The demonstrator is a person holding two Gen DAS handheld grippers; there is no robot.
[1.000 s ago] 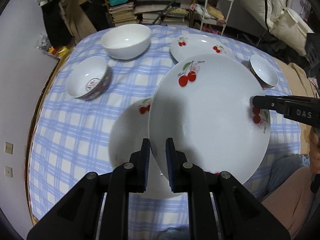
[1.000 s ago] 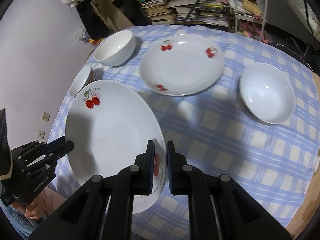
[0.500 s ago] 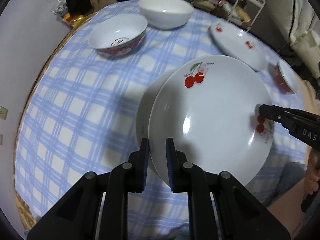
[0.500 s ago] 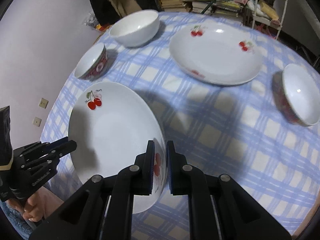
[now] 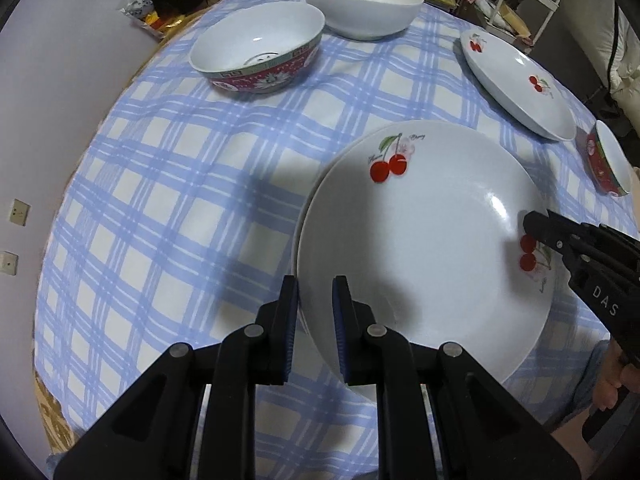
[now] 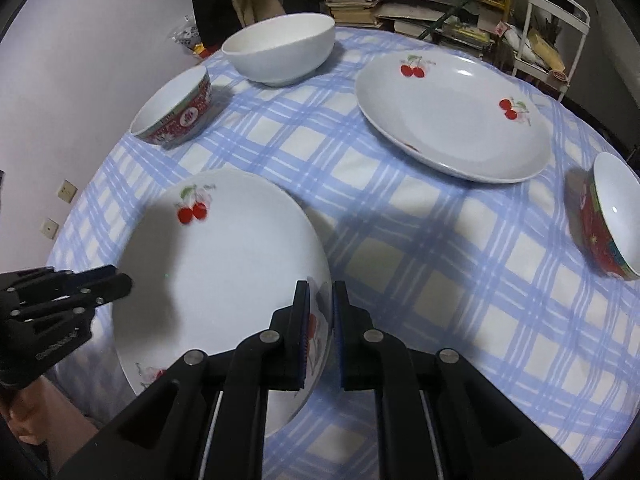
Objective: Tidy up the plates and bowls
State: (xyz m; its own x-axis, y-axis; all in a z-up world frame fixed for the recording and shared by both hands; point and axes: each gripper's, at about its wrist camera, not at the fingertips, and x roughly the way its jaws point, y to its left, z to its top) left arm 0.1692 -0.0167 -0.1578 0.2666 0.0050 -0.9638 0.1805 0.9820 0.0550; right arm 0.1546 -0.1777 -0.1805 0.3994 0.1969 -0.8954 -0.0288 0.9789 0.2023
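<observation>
At lower right, a cherry plate (image 5: 424, 248) is gripped by both the left hand-held gripper (image 5: 316, 312) and right hand-held gripper (image 6: 320, 320), nearly seated on another plate (image 5: 310, 200); release seems due next.

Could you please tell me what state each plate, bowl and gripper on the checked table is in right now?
held cherry plate: gripped at opposite rims, low over a second plate.
plate underneath: on the cloth, mostly covered.
far cherry plate: lying alone, empty.
white bowl: upright, empty.
left red-patterned bowl: upright, empty.
right red-patterned bowl: upright, empty.
left gripper: shut on the plate's rim.
right gripper: shut on the opposite rim.
</observation>
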